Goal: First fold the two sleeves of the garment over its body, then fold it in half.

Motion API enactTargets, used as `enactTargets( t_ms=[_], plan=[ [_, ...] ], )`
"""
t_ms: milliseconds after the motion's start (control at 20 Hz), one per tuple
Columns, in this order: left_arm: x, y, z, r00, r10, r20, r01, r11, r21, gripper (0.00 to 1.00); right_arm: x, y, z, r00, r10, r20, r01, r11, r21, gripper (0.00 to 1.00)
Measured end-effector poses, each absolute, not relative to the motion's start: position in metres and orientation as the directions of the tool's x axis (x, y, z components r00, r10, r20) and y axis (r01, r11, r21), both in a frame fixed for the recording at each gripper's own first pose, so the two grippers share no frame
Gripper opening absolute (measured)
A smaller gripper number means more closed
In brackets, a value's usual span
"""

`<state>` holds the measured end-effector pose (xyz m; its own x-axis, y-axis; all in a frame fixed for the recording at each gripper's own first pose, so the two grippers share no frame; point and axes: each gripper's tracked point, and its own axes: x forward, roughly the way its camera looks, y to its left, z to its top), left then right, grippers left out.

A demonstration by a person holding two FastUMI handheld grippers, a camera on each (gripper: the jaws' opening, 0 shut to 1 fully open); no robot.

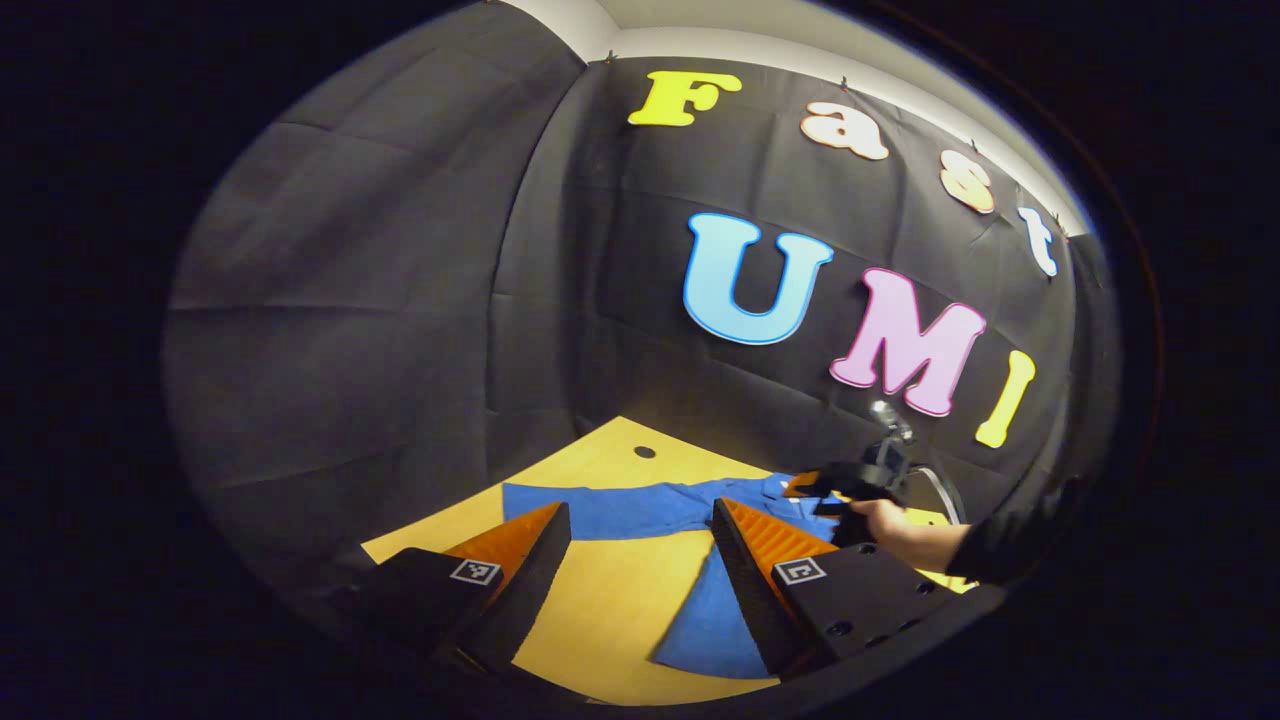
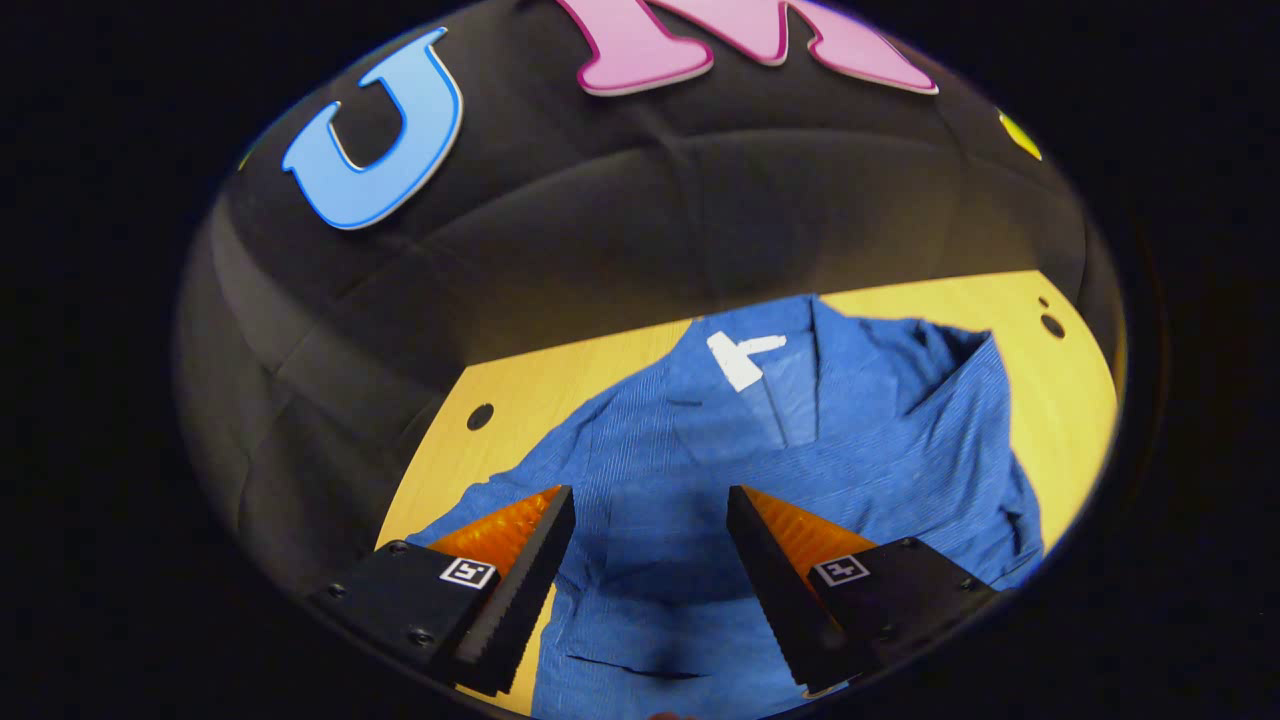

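we've got the blue garment [image 2: 700,480] spread flat on the yellow worktop [image 2: 520,390], collar up at twelve o'clock in the right gripper view. our right gripper [image 2: 650,540] hovers over the body, jaws wide apart, holding nothing. in the left gripper view, our left gripper [image 1: 640,560] is wide open and empty too, above bare worktop, with a sleeve [image 1: 600,505] stretching toward nine o'clock.
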<state>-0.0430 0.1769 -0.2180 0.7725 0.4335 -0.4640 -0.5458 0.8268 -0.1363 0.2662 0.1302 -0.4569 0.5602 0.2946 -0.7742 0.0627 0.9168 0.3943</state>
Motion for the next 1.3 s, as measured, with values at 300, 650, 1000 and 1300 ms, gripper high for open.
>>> enactTargets(
  t_ms=[300,650,1000,1300],
  plan=[
    [-0.027,0.263,-0.289,0.662,0.556,-0.503,-0.664,0.746,-0.049,0.81,0.259,0.05,-0.364,0.723,0.2,-0.661,0.11,0.912,0.396,0.99],
    [-0.007,0.315,-0.414,0.407,0.499,-0.765,-0.723,0.688,0.064,0.84,0.198,-0.079,-0.28,0.819,0.013,-0.574,0.124,0.972,0.199,0.98],
    [0.001,0.343,-0.451,0.301,0.379,-0.875,-0.697,0.713,0.07,0.84,0.125,-0.191,-0.185,0.865,-0.247,-0.438,0.285,0.958,0.023,0.97],
    [0.033,0.341,-0.482,0.236,0.373,-0.897,-0.651,0.746,0.139,0.81,0.069,-0.235,-0.15,0.839,-0.396,-0.373,0.362,0.918,-0.161,0.89]
  ],
)
